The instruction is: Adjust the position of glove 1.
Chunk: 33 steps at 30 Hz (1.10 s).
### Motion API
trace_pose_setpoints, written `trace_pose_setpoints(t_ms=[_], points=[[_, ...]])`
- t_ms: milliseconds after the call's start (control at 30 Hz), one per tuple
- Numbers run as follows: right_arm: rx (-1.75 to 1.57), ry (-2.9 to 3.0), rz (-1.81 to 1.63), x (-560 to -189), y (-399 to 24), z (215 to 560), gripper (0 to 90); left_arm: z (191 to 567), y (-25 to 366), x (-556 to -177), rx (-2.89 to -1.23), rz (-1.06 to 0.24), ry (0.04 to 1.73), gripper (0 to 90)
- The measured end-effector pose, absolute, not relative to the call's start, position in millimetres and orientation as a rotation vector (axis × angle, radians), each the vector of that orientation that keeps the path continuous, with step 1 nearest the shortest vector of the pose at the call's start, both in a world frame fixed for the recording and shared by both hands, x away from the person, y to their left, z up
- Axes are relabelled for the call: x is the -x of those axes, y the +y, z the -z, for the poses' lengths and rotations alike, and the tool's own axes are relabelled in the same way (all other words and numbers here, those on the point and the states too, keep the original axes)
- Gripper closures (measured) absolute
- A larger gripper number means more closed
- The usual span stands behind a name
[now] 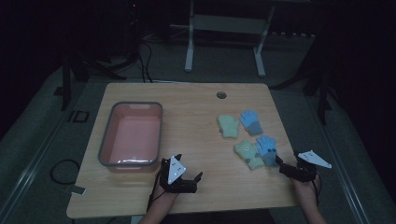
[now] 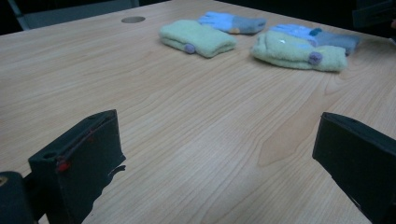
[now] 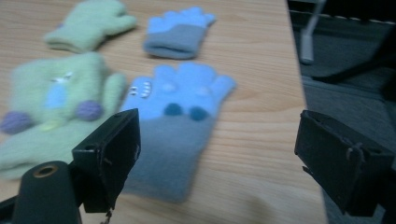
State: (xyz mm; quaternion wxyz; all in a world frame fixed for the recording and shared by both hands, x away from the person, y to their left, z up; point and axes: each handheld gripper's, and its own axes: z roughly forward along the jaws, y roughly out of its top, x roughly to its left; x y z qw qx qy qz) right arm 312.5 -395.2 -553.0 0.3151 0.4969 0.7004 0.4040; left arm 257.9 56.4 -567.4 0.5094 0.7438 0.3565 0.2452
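Note:
Two green gloves and two blue-and-grey gloves lie on the right half of the wooden table (image 1: 196, 140). The far green glove (image 1: 228, 125) sits beside the far blue glove (image 1: 251, 122). Closer in, a green glove (image 1: 249, 154) with purple dots touches a blue glove (image 1: 267, 150). My right gripper (image 1: 286, 166) hovers just behind that near blue glove (image 3: 180, 121), jaws open and empty. My left gripper (image 1: 192, 179) rests near the table's front edge, open, with bare wood between its jaws; the gloves (image 2: 299, 49) lie farther off.
A pink bin with a grey rim (image 1: 106, 135) stands empty on the left half of the table. A round cable hole (image 1: 221, 95) is at the back. The table's right edge (image 3: 299, 93) drops to dark floor beside the right gripper.

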Motion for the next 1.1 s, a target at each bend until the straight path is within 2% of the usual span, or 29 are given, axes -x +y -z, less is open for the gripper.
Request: trace_pose_setpoints(t_ms=[433, 633, 700, 767, 900, 1067, 1100], points=[[-1.449, 1.933, -0.834, -317.9, -402.6, 548.5, 12.8, 567.4, 56.8, -258.5, -1.788, -0.587, 0.872, 1.7], [-1.496, 2.036, -0.814, -313.7, -401.8, 535.1, 19.3, 567.4, 56.3, -259.0, -1.795, -0.586, 0.873, 1.7], [-1.529, 2.055, -0.803, -313.8, -399.9, 532.8, 18.1, 567.4, 56.3, -259.1, -1.795, -0.585, 0.875, 1.7], [-1.553, 2.112, -0.828, -313.8, -399.1, 531.0, 12.9, 567.4, 56.3, -259.4, -1.796, -0.583, 0.877, 1.7], [-1.564, 2.137, -0.831, -312.4, -397.5, 527.6, 13.1, 567.4, 55.2, -258.6, -1.806, -0.591, 0.863, 1.7], [-1.527, 2.163, -0.781, -311.7, -395.3, 519.5, 26.1, 567.3, 54.1, -258.2, -1.820, -0.590, 0.842, 1.7], [-1.527, 2.163, -0.781, -311.7, -395.3, 519.5, 26.1, 567.3, 54.1, -258.2, -1.820, -0.590, 0.842, 1.7]])
